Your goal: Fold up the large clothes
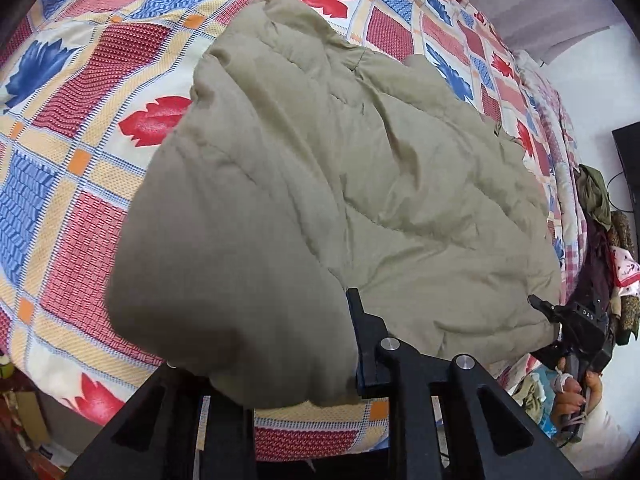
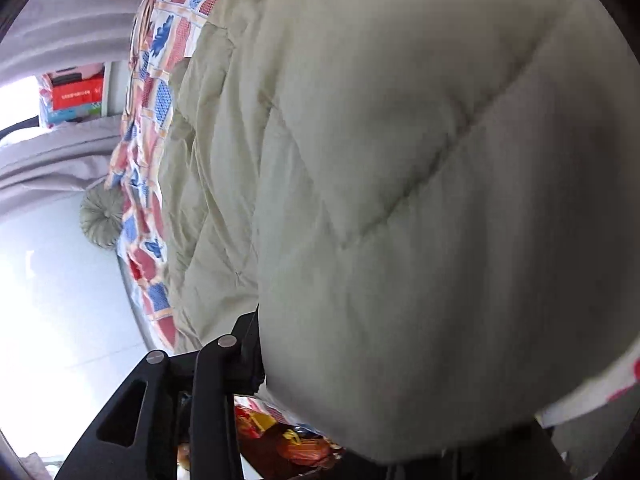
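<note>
Left gripper (image 1: 280,364): black two-finger tongs at the bottom of the left wrist view, clamped on a thick fold of the quilted khaki-olive padded jacket (image 1: 360,184); the right finger (image 1: 362,332) shows against the cloth, the other is buried under the bulging fabric.
Right gripper (image 2: 360,360): black tongs at the bottom of the right wrist view, one finger (image 2: 250,344) pressed to the jacket's edge, the other hidden behind the fabric; the padding fills the space between, so it grips the jacket.
Right gripper from the left view (image 1: 576,320): seen at the right edge of the bed, held by a person's hand (image 1: 572,392) with a bandaged finger, its tip meeting the jacket's near right corner.
Jacket: its near hem is raised by both tongs, the rest lies spread across the middle of the bed, running towards the far edge, puffed and creased.
Bedsheet (image 1: 80,128): cotton cover in red, blue and cream checks with red and blue leaf prints, showing to the left of and beyond the jacket.
Beside the bed: a heap of dark and patterned clothes (image 1: 608,240) just off the right edge.
Far background: grey pleated curtains (image 2: 60,20), a round grey-green pleated cushion (image 2: 100,216) near the far corner of the bed, and stacked red and pink boxes (image 2: 76,92).
</note>
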{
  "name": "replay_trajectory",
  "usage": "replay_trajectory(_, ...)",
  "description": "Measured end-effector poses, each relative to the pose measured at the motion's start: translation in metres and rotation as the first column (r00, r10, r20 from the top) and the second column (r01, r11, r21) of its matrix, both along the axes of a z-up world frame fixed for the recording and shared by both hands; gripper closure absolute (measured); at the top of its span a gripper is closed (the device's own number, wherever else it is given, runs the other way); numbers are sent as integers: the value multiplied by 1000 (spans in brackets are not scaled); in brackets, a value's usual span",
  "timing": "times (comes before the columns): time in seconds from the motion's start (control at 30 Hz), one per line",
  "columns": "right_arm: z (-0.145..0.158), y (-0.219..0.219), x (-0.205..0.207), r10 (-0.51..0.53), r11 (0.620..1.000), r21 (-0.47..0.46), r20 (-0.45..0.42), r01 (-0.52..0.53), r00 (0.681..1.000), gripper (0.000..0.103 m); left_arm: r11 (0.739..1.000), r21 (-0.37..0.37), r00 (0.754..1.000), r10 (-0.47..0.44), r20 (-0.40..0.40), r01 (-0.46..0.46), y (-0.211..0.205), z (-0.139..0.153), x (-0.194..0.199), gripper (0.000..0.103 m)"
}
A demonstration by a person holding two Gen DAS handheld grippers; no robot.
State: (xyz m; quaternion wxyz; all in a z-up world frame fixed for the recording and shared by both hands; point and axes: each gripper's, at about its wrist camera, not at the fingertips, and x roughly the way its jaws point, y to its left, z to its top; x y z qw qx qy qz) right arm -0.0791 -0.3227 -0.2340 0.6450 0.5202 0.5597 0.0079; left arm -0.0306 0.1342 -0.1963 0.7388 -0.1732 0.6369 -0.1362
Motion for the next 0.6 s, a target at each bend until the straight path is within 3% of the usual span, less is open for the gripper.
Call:
replay_trajectory(0.2, 34, 8, -5, 40, 990, -134, -52, -47, 998, 54, 995, 95, 1000, -14, -7, 15, 23, 29, -17, 79)
replay_trajectory(0.33, 59, 22, -18, 136, 957, -250, -69, -149, 988, 55, 986, 170, 999, -1, 44, -7, 40, 54, -28, 79)
replay_trajectory(0.47, 84, 42, -21, 222, 926, -311, -12, -215, 975, 75, 983, 180, 998, 16, 67, -28, 48, 63, -25, 79)
replay_trajectory(0.6, 89, 51, -22, 273, 893, -374, 12, -249, 962, 76, 976, 215, 998, 7, 69, -22, 38, 49, -12, 79)
